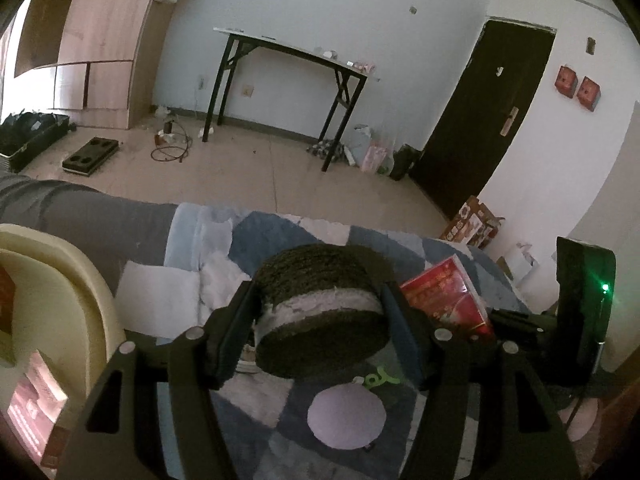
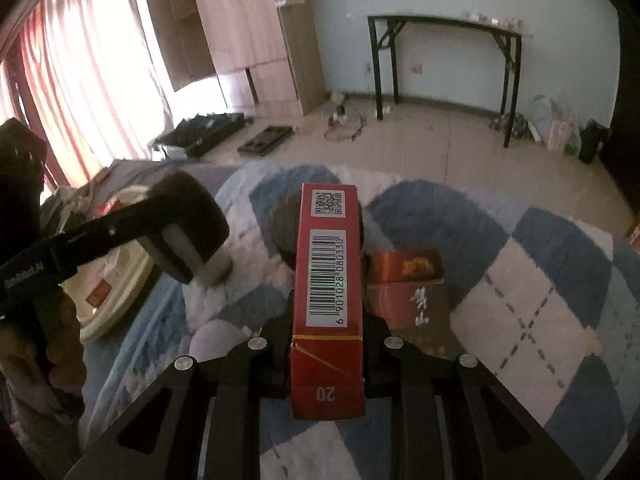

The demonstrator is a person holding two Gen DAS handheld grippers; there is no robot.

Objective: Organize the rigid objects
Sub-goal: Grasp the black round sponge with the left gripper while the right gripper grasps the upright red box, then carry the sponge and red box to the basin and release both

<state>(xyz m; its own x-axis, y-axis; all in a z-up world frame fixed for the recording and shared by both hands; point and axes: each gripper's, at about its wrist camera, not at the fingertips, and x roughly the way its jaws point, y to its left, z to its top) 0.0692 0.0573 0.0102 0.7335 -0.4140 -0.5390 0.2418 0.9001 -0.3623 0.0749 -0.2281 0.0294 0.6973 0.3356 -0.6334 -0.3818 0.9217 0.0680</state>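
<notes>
Item 1: round disc-shaped object [image 1: 320, 312], dark rough faces, pale grey band around the rim. It is clamped between the fingers of the left gripper [image 1: 320, 320] and held above the patterned blanket [image 1: 256, 236]. In the right wrist view the same disc [image 2: 188, 224] is seen at the left, lifted clear of the bedding; its material cannot be made out.

Item 2: red carton [image 2: 328, 300], tall and narrow, with a white barcode panel, a QR code and the numeral 20 printed near its lower end. It is gripped by its sides in the right gripper [image 2: 328, 344], whose jaws are closed onto it. Its front face is turned away from the camera.

Item 3: second red carton [image 2: 408, 284], lying flat on the blanket just behind the held one, partly hidden by it. A dark round object [image 2: 284, 220] is also largely covered behind the held carton.

Item 4: cream basin [image 2: 116, 304], set on the bed at the left. A red packet [image 2: 98, 294] is seen inside; the rest of its contents are cut off or blurred.

Item 5: pale lilac disc [image 1: 346, 416], lying on the blanket beneath the left gripper.
</notes>
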